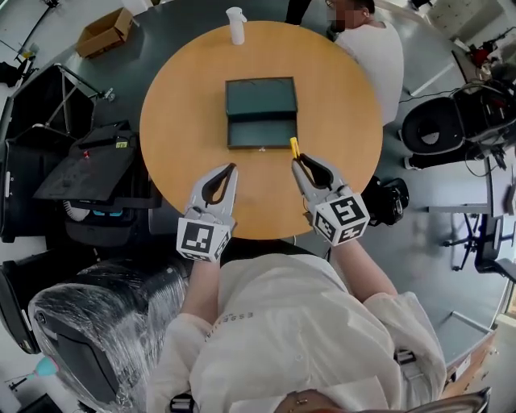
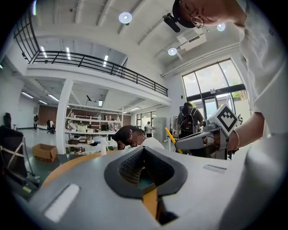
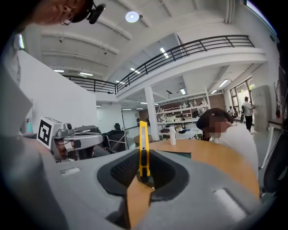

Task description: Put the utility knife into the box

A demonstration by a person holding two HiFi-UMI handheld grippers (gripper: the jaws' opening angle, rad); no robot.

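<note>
A dark green box [image 1: 260,113] lies open in the middle of the round wooden table [image 1: 177,97]. My right gripper [image 1: 297,159] hovers just in front of the box's near right corner, shut on a yellow utility knife [image 1: 294,147] that sticks out past its tips towards the box. In the right gripper view the utility knife [image 3: 143,148] stands upright between the pads, with the box [image 3: 175,153] behind it. My left gripper [image 1: 232,168] is level with the right one near the box's front edge, shut with nothing in it.
A white spray bottle [image 1: 236,24] stands at the table's far edge. A person [image 1: 375,48] sits at the far right. A cardboard box [image 1: 105,31] lies on the floor at the far left. Black chairs [image 1: 439,125] and a plastic-wrapped chair [image 1: 89,331] ring the table.
</note>
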